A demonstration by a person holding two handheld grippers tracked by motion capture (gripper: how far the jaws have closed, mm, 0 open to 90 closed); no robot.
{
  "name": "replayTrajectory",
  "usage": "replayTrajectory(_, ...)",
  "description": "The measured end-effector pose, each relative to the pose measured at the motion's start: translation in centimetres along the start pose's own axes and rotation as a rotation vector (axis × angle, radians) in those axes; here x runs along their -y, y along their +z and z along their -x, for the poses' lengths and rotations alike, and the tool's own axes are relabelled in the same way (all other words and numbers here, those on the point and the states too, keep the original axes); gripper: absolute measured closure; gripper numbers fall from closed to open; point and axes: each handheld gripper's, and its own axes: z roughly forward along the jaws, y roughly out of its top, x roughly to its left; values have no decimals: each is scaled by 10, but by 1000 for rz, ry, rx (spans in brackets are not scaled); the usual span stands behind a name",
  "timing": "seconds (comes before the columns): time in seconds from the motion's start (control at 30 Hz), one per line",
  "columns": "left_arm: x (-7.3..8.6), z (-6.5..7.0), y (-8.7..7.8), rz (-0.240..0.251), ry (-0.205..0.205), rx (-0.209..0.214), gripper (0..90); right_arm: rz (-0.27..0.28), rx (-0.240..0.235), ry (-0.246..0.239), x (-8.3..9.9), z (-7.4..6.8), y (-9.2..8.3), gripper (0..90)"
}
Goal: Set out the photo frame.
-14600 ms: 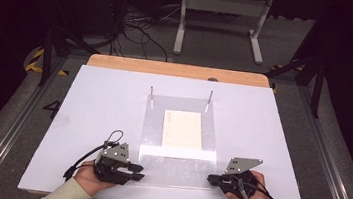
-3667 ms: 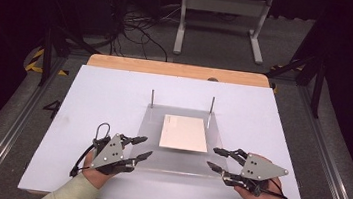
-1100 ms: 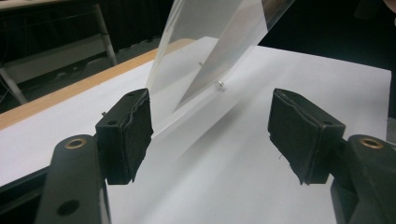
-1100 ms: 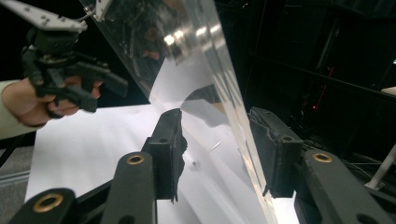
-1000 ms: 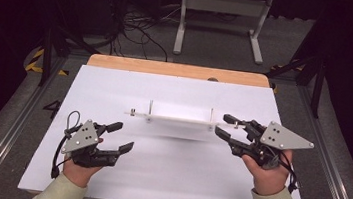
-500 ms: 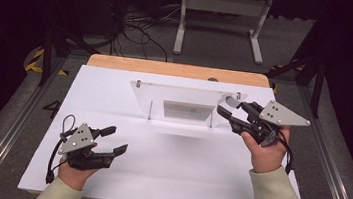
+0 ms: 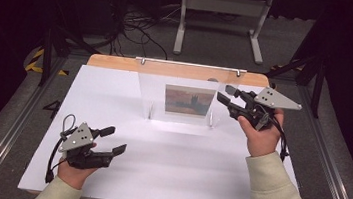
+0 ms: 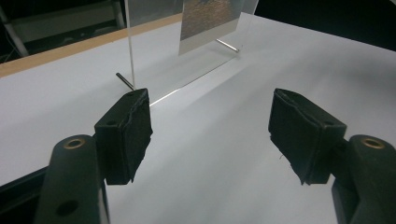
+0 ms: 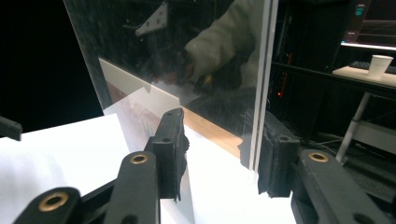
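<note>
A clear acrylic frame with a small photo in it stands upright at the far middle of the white table, on short metal pins. My right gripper is at the frame's right edge. In the right gripper view the frame passes between the jaws of that gripper; its thick edge lies against the right pad, and the grip looks shut on it. My left gripper rests open near the front left, with nothing between its pads. The frame and photo stand beyond it.
A wooden strip runs along the table's far edge. Behind it, a metal stand and loose cables lie on the dark floor. Metal rails flank the table. A paper cup sits on a far shelf.
The frame has swung from a low tilt to upright, and my right gripper has moved farther up the table with it. The left gripper has barely shifted.
</note>
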Motion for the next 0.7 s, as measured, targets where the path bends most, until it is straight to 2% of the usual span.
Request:
replayTrajectory(0.17, 2, -1, 3, -7, -9, 8, 304, -15, 9, 13, 4, 8, 10, 568)
replayTrajectory(0.33, 3, -1, 5, -19, -12, 15, 302, -36, 20, 50, 12, 16, 19, 571)
replayTrajectory(0.57, 4, -2, 6, -24, -16, 14, 301, -39, 30, 65, 21, 28, 30, 588)
replayTrajectory(0.7, 5, -2, 6, -28, -14, 16, 300, -68, 48, 56, 19, 32, 35, 584)
